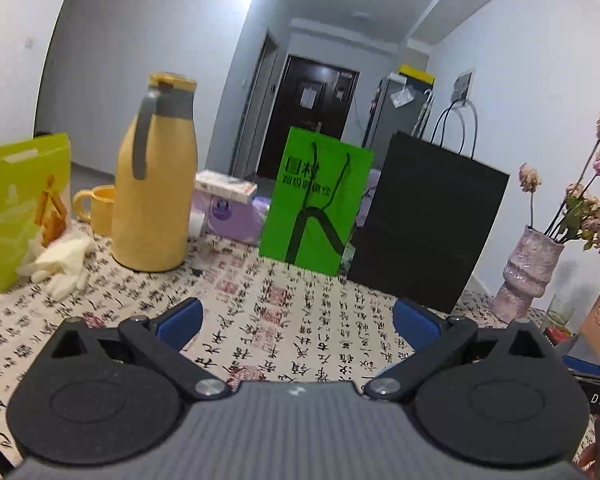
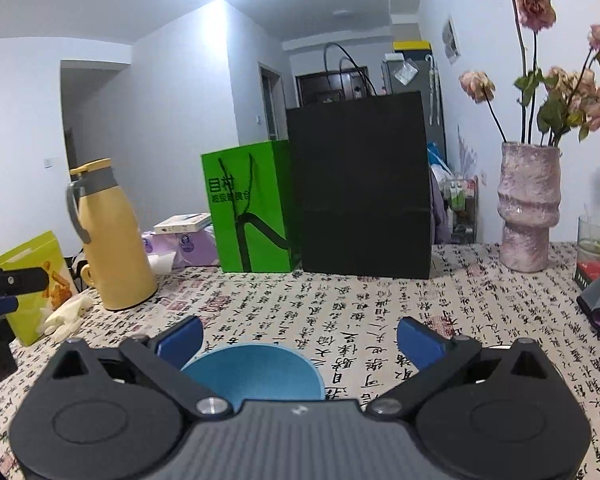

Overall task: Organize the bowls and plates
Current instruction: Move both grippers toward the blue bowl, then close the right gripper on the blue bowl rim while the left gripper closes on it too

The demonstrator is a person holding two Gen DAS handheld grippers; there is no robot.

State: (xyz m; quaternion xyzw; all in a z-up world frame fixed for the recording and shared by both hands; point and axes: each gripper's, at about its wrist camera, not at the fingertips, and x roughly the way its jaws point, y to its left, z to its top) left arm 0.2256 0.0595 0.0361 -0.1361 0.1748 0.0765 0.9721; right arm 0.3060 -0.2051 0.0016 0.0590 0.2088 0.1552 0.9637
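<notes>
A blue bowl (image 2: 256, 372) sits on the calligraphy-print tablecloth (image 2: 340, 312), low in the right wrist view. Its near half is hidden by the gripper body. My right gripper (image 2: 300, 338) is open, its blue-padded fingers (image 2: 182, 338) spread on either side above the bowl and not touching it. My left gripper (image 1: 298, 318) is also open, over bare tablecloth (image 1: 300, 312) with nothing between its blue pads (image 1: 414, 322). No plate or bowl shows in the left wrist view. Part of the left gripper (image 2: 4, 288) appears at the right wrist view's left edge.
At the back stand a yellow thermos (image 1: 154, 196), a yellow mug (image 1: 96, 208), a green snack box (image 1: 20, 208), white gloves (image 1: 60, 264), a green bag (image 1: 314, 204) and a black bag (image 1: 424, 224). A vase of dried flowers (image 2: 530, 208) and a glass (image 2: 594, 236) are on the right.
</notes>
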